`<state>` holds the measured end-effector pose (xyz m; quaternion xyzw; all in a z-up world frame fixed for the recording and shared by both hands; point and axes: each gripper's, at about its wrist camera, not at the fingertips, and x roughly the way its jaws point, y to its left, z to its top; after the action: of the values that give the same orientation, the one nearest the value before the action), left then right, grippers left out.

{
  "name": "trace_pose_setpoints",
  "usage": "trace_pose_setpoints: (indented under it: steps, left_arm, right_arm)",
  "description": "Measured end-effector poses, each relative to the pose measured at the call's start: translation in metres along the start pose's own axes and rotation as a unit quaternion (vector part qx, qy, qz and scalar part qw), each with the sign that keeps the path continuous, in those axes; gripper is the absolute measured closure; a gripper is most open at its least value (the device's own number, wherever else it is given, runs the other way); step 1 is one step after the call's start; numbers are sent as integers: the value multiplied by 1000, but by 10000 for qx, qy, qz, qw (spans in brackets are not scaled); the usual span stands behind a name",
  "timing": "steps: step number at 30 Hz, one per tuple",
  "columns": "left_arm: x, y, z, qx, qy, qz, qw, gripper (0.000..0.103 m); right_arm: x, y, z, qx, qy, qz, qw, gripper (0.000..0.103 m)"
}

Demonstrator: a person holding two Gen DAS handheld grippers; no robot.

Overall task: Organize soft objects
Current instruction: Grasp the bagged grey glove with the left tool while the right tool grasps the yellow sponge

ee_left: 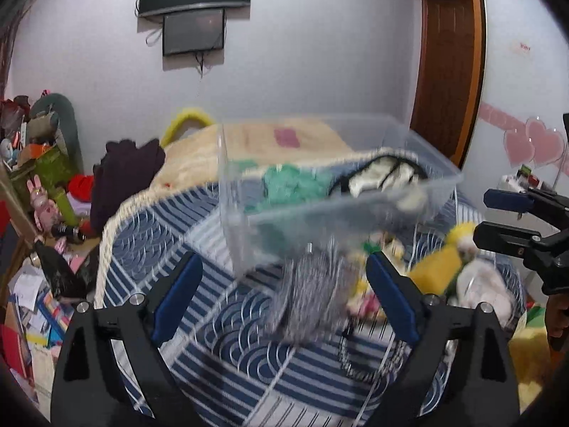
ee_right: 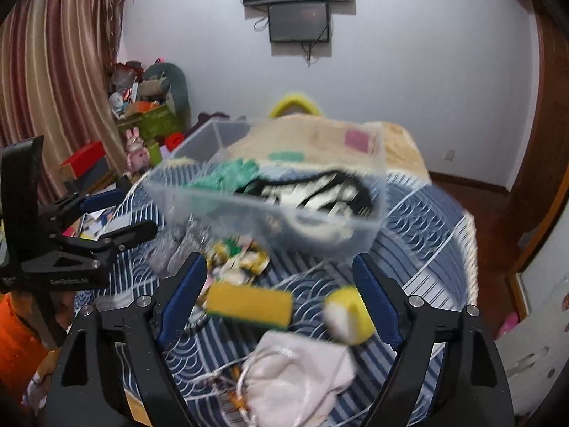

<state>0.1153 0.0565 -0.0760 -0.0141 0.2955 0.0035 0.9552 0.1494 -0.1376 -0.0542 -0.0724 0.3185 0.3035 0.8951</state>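
Observation:
A clear plastic bin (ee_left: pixel 355 210) (ee_right: pixel 270 220) stands on the blue-striped bed and holds a green cloth (ee_left: pixel 295 183) (ee_right: pixel 227 174) and a black-and-white cloth (ee_left: pixel 384 174) (ee_right: pixel 320 195). My left gripper (ee_left: pixel 284 291) is open, with a grey knitted item (ee_left: pixel 313 295) lying blurred between its fingers. My right gripper (ee_right: pixel 281 295) is open above a yellow sponge (ee_right: pixel 249 304), a yellow-white plush (ee_right: pixel 350 315) and a white cloth (ee_right: pixel 298 370). The yellow sponge (ee_left: pixel 437 267) and white cloth (ee_left: pixel 480 288) also show in the left wrist view.
The bed cover (ee_left: pixel 220 348) has a beige blanket (ee_left: pixel 277 138) behind the bin. A dark garment (ee_left: pixel 124 178) lies at the bed's left edge. Cluttered boxes and toys (ee_right: pixel 142 114) stand by the curtain. A wooden door (ee_left: pixel 448 64) is at the right.

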Motion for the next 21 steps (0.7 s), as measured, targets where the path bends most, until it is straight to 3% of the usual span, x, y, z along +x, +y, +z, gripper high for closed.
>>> trace_pose_setpoints:
  steps: [6, 8, 12, 15, 16, 21]
  left_arm:
    - [21, 1, -22, 23, 386, -55, 9992, 9]
    - [27, 2, -24, -50, 458, -118, 9989, 13]
    - [37, 2, -23, -139, 540, -279, 9981, 34]
    - [41, -1, -25, -195, 564, -569, 9966, 57]
    - [41, -3, -27, -178, 549, -641, 9963, 63]
    - [29, -2, -29, -157, 410, -651, 9969, 76]
  right_arm:
    - [31, 4, -14, 164, 416, 167, 9989, 21]
    - [36, 4, -18, 204, 522, 230, 9982, 21]
    - [43, 3, -21, 201, 594, 306, 9976, 22]
    - [40, 2, -22, 221, 595, 376, 9973, 42]
    - [39, 2, -21, 237, 591, 436, 9970, 42]
    - [21, 4, -18, 189, 175, 324, 9991, 44]
